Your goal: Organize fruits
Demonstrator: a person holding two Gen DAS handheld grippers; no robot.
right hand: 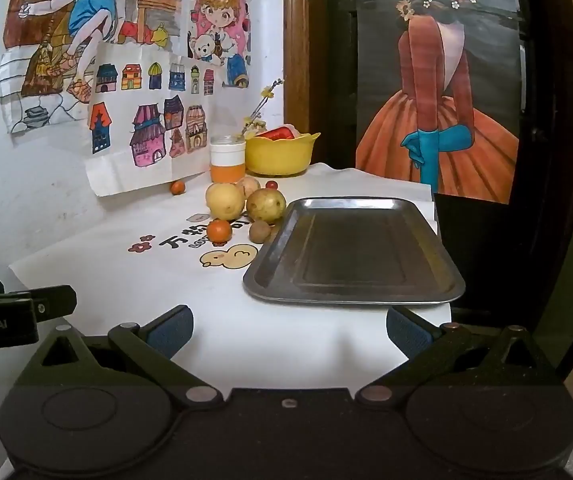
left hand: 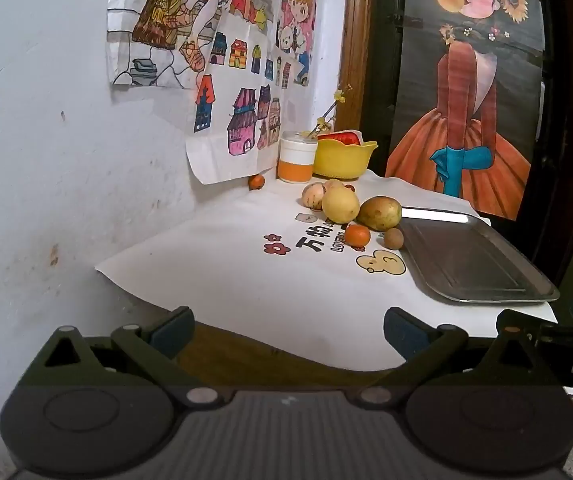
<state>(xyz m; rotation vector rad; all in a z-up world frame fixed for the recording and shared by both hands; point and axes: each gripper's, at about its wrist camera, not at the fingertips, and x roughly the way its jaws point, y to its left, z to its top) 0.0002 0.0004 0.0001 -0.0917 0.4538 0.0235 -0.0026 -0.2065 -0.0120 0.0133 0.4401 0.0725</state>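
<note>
— What is hiding from you over there?

— A small red fruit (right hand: 272, 185) is peeking out behind the pile, mostly covered. A pale peach (left hand: 312, 196) is sitting half behind the lemon (left hand: 340, 205). The bowl (right hand: 279, 156) is holding something red that I cannot make out, and the tray (right hand: 354, 252) is running off behind the left gripper's neighbour at the lower right of the left view.

— And the fruit itself?

— It is all lying on the white cloth (right hand: 126, 276), at about 10 o'clock from the tray. The lemon is looking round and matte; the mango (left hand: 379, 213) is showing a blotchy green-yellow skin and lying just beside the tray's rim. A glossy tangerine (right hand: 219, 231) and a dull brown kiwi (right hand: 259, 231) are sitting in front of them, the kiwi near the rim. One more little orange fruit (right hand: 177, 187) is resting apart, against the wall at 11 o'clock.

— The tray?

— Flat, rectangular, brushed metal with rounded corners, bare inside.

— The grippers?

— The left gripper (left hand: 289, 330) is hanging with its blue-padded fingers spread wide, gripping nothing. The right gripper (right hand: 289, 330) is likewise gaping, empty, hovering short of the tray at 6 o'clock.
</note>
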